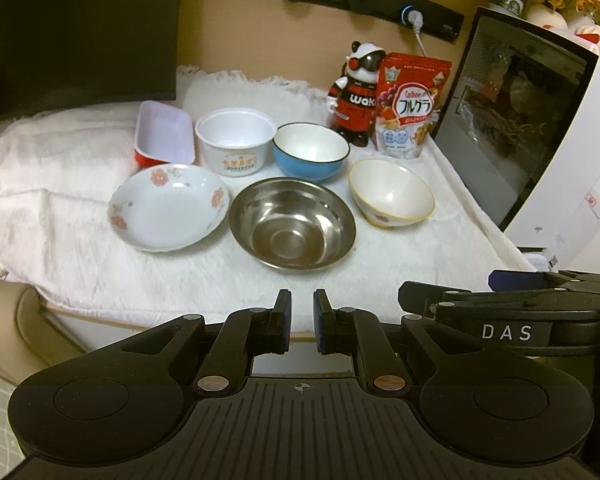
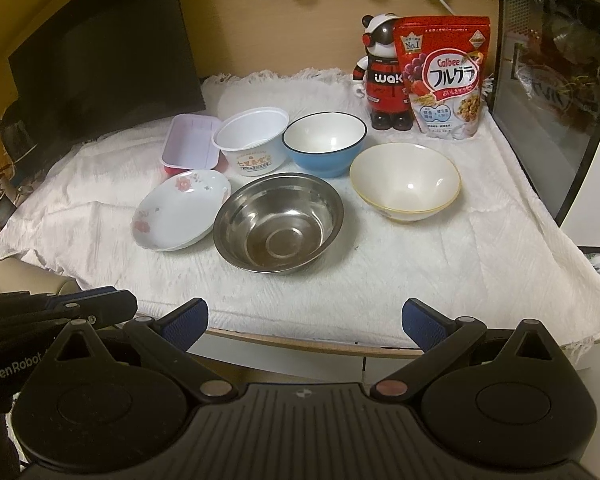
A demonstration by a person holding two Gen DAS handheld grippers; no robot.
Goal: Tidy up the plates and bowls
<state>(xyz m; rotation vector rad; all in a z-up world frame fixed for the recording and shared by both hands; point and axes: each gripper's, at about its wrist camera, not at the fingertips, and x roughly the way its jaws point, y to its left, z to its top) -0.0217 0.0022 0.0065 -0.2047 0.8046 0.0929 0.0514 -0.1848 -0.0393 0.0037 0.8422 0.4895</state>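
I see 6 empty containers on the fluffy white cloth (image 2: 380, 272). The steel bowl (image 2: 278, 222) sits at the centre, round and shiny. At its 9 o'clock lies the shallow floral plate (image 2: 180, 210), rim touching or nearly touching it. At 3 o'clock sits the cream bowl (image 2: 405, 182), apart from it. At 12 o'clock stand the blue bowl (image 2: 324, 144) and the white plastic tub (image 2: 254, 142), side by side. At 10 o'clock is the rectangular pink tray (image 2: 190, 146). My left gripper (image 1: 302, 322) holds nothing, with only a narrow gap between its pads. My right gripper (image 2: 304, 322) is spread wide, also empty, and both are short of the cloth's near edge.
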